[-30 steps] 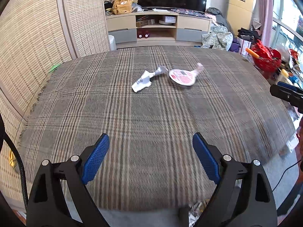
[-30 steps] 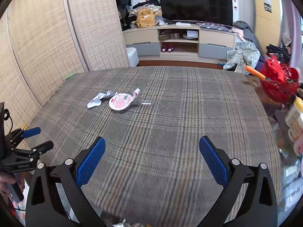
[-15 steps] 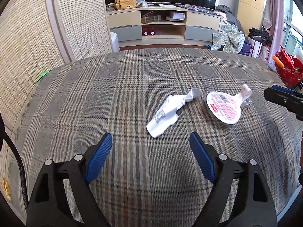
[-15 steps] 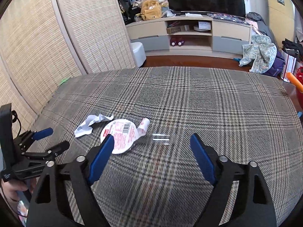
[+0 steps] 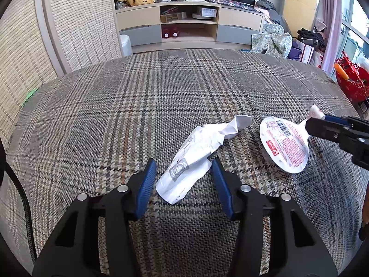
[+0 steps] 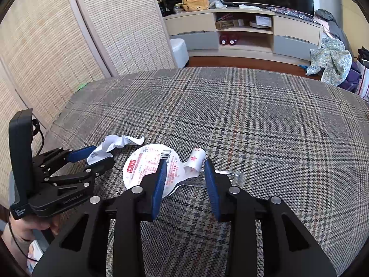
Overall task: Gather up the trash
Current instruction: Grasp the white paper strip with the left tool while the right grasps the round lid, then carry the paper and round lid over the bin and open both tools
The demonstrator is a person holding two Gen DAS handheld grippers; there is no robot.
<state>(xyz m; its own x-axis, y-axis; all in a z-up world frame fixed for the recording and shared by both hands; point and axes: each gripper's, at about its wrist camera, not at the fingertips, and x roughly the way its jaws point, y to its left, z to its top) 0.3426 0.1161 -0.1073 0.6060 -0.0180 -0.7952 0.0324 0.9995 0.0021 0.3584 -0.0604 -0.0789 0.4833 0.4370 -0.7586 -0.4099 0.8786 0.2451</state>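
Observation:
A crumpled white wrapper (image 5: 196, 154) lies on the plaid cloth (image 5: 115, 106); its near end sits between the fingers of my open left gripper (image 5: 183, 168) without being clamped. A round white peel-off lid (image 6: 147, 166) with red print and a curled tab (image 6: 196, 159) lies to its right. My right gripper (image 6: 184, 168) is open, its fingers on either side of the lid's tab end. The lid (image 5: 284, 146) and the right gripper's fingers (image 5: 327, 130) also show in the left wrist view. The wrapper (image 6: 115, 146) and the left gripper (image 6: 99, 155) also show in the right wrist view.
A clear plastic piece (image 6: 228, 175) lies on the cloth just right of the lid's tab. Woven panels (image 5: 69, 23) stand at the left. A TV cabinet (image 5: 191, 23) stands behind, with clothes (image 5: 272, 39) and a red basket (image 5: 350, 80) at the right.
Both grippers moved forward and down to the trash. The left now straddles the wrapper's near end, the right the lid's tab. Both jaws have narrowed but stay open.

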